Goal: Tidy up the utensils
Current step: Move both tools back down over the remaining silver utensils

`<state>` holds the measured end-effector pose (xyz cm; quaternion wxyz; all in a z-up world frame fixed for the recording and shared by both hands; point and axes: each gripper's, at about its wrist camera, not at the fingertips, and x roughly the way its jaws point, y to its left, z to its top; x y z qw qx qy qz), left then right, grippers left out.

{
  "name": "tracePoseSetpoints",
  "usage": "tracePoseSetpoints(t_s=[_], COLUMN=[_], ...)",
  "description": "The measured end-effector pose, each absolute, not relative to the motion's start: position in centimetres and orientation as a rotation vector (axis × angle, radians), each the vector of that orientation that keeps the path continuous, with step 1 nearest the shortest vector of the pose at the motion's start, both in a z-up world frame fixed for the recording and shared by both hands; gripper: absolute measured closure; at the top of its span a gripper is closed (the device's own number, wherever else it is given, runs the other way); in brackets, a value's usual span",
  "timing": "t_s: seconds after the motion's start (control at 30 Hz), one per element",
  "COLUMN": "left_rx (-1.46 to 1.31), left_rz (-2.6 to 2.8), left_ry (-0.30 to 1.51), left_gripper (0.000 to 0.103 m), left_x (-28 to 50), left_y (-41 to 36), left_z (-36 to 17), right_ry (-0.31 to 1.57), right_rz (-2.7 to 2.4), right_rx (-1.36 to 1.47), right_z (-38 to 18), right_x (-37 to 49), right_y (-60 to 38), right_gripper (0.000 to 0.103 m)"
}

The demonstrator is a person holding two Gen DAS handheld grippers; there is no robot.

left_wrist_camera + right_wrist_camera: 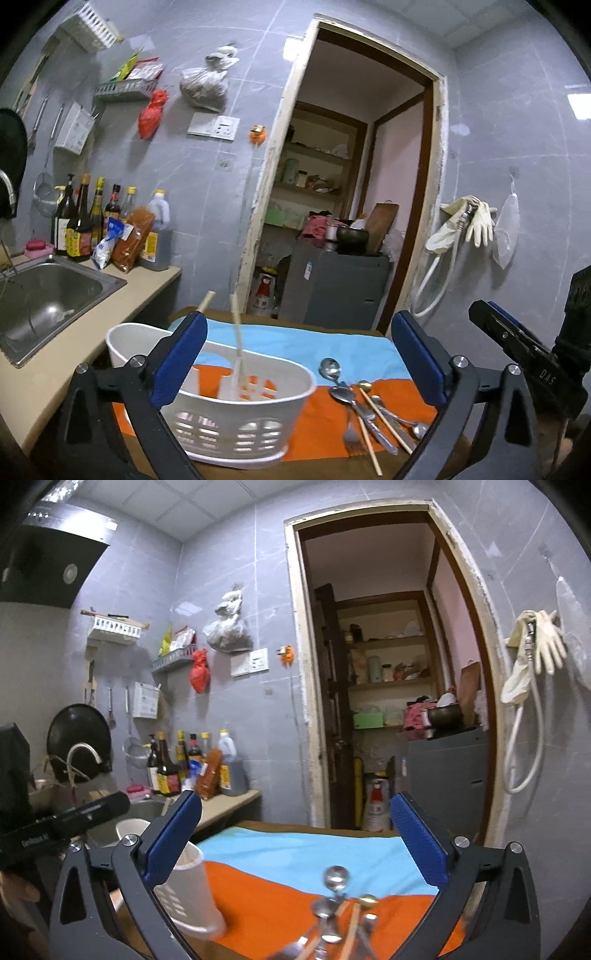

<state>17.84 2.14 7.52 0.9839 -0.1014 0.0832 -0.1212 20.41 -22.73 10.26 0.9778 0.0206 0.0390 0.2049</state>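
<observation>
risk first: the white basket point(236, 410) sat at the near left of the table, and it was light plastic, so a gripper coming in low could have knocked or tipped it. two chopsticks point(236, 347) leaned loose inside it, tops well above the rim, one blurred, so a bump could have flipped them out. the utensil pile point(369, 410) was tangled, spoons, a fork and chopsticks crossing each other on the orange part of the cloth point(295, 339), so grabbing one piece would likely have dragged its neighbours or sent one off the near edge.

left gripper point(299, 354) had its jaws wide apart, nothing between the pads, basket below and behind its left finger. right gripper point(295, 845) was also spread wide and empty, pile below it, blurred in that view.

utensils looked like thin shiny metal plus pale wood sticks, slippery and flat to the cloth.
</observation>
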Motion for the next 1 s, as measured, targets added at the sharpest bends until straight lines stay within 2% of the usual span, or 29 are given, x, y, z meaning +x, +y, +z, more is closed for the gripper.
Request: tracePoseSetpoints(t_s=[0.5,0.57,0.8,0.9,1.0], left_rx=[-0.128,-0.117,-0.086,-0.080,-0.078], left_rz=[-0.354,-0.361,-0.390,-0.399,-0.403], left_ry=[0.323,0.349,0.435,0.482,0.539], left_gripper=[0.005,0.005,0.006,0.012,0.023], left_x=[20.4,20.9,22.5,23.5,24.8], left_y=[-5.9,-6.6,-8.9,-9.5,-10.0], left_z=[3.2,2.6,0.5,-0.5,-1.5], right_ry=[0.219,0.247,0.356,0.411,0.453], right_rz=[0.330,0.330,0.340,0.354,0.366], right_rx=[0.010,0.015,0.013,0.006,-0.005], right_z=[6.7,6.0,3.5,2.5,1.6], right_x=[22.2,22.7,24.1,24.7,25.2], right_y=[-30.4,-30.9,-32.3,-32.3,-32.1], right_gripper=[0.001,0.005,0.031,0.039,0.044])
